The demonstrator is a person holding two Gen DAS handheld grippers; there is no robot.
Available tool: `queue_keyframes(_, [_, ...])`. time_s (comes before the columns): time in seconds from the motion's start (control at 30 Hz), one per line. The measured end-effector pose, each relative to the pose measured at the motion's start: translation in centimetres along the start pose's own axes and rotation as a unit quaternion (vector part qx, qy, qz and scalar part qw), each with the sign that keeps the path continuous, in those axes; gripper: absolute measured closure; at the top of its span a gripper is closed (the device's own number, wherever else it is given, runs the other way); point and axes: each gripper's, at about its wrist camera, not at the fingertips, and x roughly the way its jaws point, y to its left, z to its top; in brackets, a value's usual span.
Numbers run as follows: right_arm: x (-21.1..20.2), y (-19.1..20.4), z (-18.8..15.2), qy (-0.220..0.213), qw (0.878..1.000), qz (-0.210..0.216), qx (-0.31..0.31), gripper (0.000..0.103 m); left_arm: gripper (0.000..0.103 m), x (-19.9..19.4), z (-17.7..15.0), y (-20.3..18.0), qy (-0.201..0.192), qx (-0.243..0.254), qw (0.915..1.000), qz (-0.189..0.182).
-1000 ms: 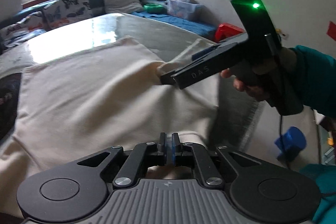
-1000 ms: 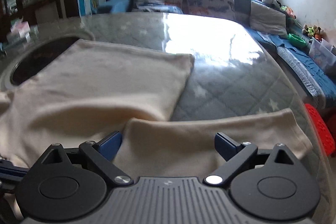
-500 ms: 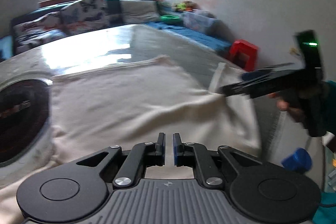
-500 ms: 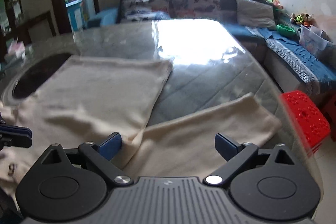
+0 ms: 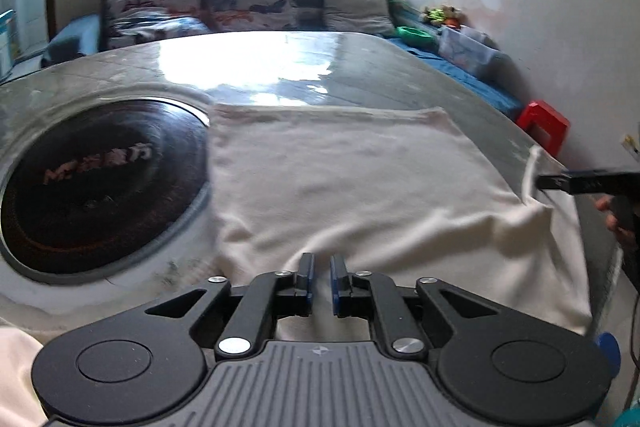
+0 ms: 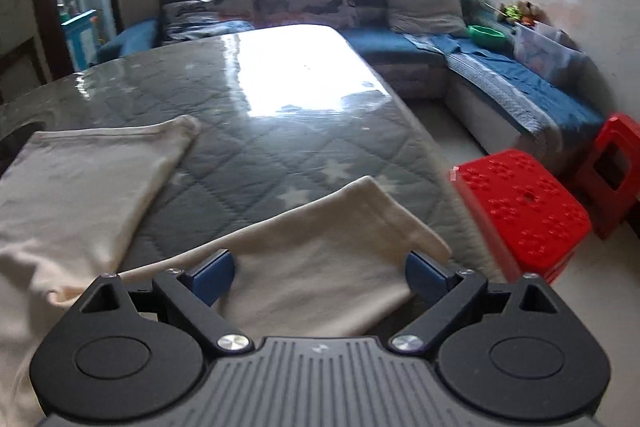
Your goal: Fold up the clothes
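A cream shirt [image 5: 340, 187] lies spread on the grey quilted table [image 6: 280, 131]. Low over its near hem, my left gripper [image 5: 322, 279] has its jaws opening, a narrow gap between the blue pads [image 5: 306, 277]; nothing is pinched there. The shirt's sleeve [image 6: 320, 247] stretches out to the right toward the table edge. My right gripper [image 6: 320, 277] stands wide open just above that sleeve, which lies between the fingers without touching them. In the left wrist view the right gripper [image 5: 560, 183] shows at the far right, at the sleeve's raised edge.
A round black hotplate [image 5: 100, 179] is set into the table left of the shirt. Two red stools [image 6: 520, 211] stand on the floor past the right edge. A blue sofa [image 6: 500, 67] with cushions and boxes runs along the far wall.
The left jaws have parted slightly and its view swung left, bringing the hotplate in. The right gripper has drawn away to the right, toward the table edge and the sleeve's end.
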Motion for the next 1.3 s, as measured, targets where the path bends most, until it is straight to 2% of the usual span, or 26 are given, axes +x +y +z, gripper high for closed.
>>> queue_keyframes(0.07, [0.0,-0.1,0.4,0.002,1.000,-0.009,0.003,0.010,0.074,0.3,0.8,0.0,-0.007,-0.003,0.9999,0.012])
queue_keyframes(0.27, [-0.3,2.8,2.8,-0.010,0.999,0.035,-0.036,0.011,0.044,1.9,3.7,-0.1,-0.025,-0.001,0.9983,0.052])
queue_keyframes(0.43, [1.2,6.4,4.8,0.003,0.994,0.081,-0.073,0.020,0.035,4.2,5.9,0.9,-0.020,-0.017,0.9959,0.087])
queue_keyframes(0.53, [2.8,8.3,5.6,0.016,0.991,0.095,-0.087,0.031,0.035,5.5,7.0,1.7,-0.018,-0.022,0.9941,0.105])
queue_keyframes(0.6, [3.7,9.2,5.9,0.022,0.990,0.101,-0.095,0.033,0.035,6.4,7.7,2.2,-0.015,-0.025,0.9932,0.113])
queue_keyframes(0.7, [4.9,10.0,6.6,0.027,0.989,0.109,-0.097,0.042,0.037,7.9,8.5,2.8,-0.007,-0.026,0.9925,0.120])
queue_keyframes(0.73, [5.3,10.3,6.9,0.029,0.989,0.112,-0.097,0.046,0.043,8.4,8.7,3.0,-0.003,-0.026,0.9923,0.121])
queue_keyframes(0.77, [5.7,10.6,7.1,0.031,0.988,0.114,-0.098,0.048,0.054,8.8,8.8,3.3,0.000,-0.028,0.9925,0.119])
queue_keyframes(0.83, [6.2,10.8,7.6,0.032,0.988,0.118,-0.097,0.053,0.059,9.4,9.1,3.7,0.000,-0.034,0.9930,0.113])
queue_keyframes(0.9, [6.6,10.8,8.0,0.032,0.988,0.122,-0.095,0.060,0.073,9.6,9.3,3.7,-0.006,-0.030,0.9934,0.110])
queue_keyframes(0.97, [7.0,11.0,8.4,0.032,0.987,0.125,-0.097,0.072,0.094,9.8,9.5,3.8,-0.009,-0.024,0.9930,0.115])
queue_keyframes(1.0, [7.2,11.2,8.7,0.031,0.987,0.126,-0.099,0.075,0.097,9.9,9.6,3.9,-0.009,-0.021,0.9924,0.121])
queue_keyframes(1.07, [7.6,11.5,9.2,0.029,0.986,0.125,-0.104,0.091,0.100,10.0,9.9,4.0,-0.011,-0.016,0.9910,0.133])
queue_keyframes(1.1, [7.8,11.8,9.5,0.026,0.986,0.122,-0.108,0.094,0.100,10.1,10.1,4.4,-0.011,-0.023,0.9902,0.137])
queue_keyframes(1.2, [9.1,12.6,10.4,0.018,0.986,0.116,-0.116,0.095,0.100,10.3,10.6,5.4,-0.021,-0.030,0.9875,0.153])
queue_keyframes(1.3, [10.5,13.9,11.3,0.010,0.985,0.111,-0.135,0.095,0.100,10.9,10.9,6.2,-0.015,-0.036,0.9859,0.163])
